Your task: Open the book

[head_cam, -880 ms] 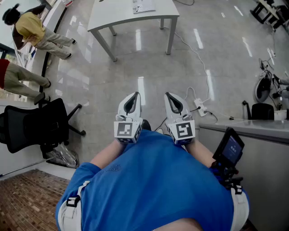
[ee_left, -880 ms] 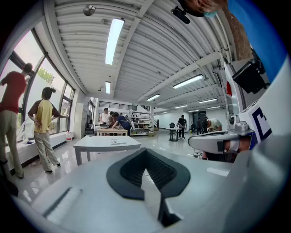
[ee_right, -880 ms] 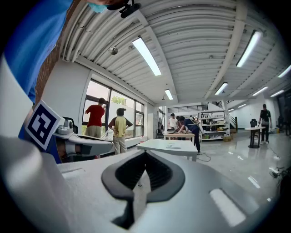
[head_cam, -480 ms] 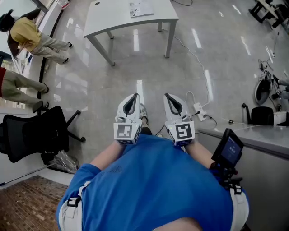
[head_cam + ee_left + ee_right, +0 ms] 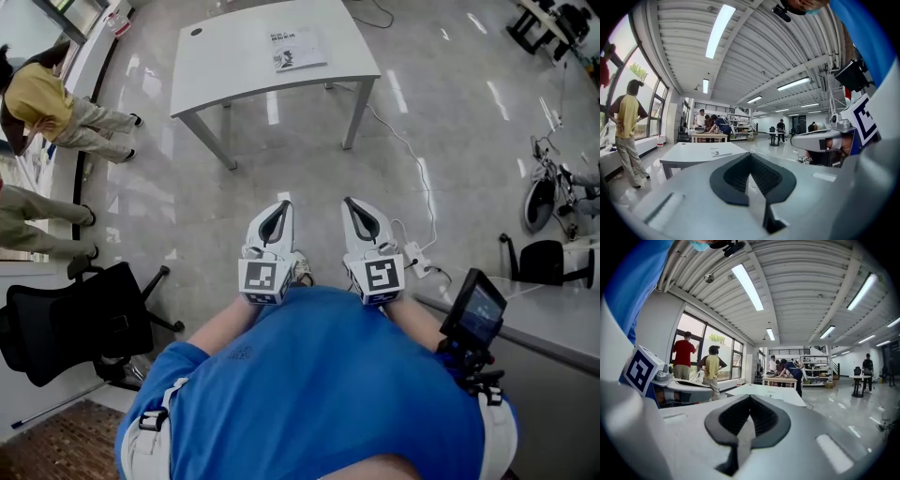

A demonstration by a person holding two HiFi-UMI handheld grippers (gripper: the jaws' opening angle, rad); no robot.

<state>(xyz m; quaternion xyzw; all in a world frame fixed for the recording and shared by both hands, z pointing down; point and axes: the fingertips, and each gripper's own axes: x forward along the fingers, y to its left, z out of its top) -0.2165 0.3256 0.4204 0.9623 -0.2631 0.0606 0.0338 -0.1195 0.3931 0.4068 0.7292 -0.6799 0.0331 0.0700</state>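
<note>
since the earlier frames the counter (image 5: 234,70) has slid down into the head view, so more of its top now shows and the book (image 5: 298,49) on it is seen whole. both tongs have kept their place, side by side in front of the chest.

the left tongs (image 5: 278,202) are pressed fully together with nothing between them, and the right tongs (image 5: 355,201) are the same: tips meeting, empty. both point nearly level, towards the counter.

the book lies flat and closed on the counter, well ahead of the tongs and roughly on the line between them, with bare floor (image 5: 309,159) in the gap. nothing touches it.

it looks thin, more a booklet than a bound volume, so probably light, with a limp cover that will bend rather than swing as a board. on that smooth top it may well skate when nudged. one pair of tongs would best pin it down near the spine while the other slips under the free edge of the cover and lifts. which edge is the spine cannot be told from here.
</note>
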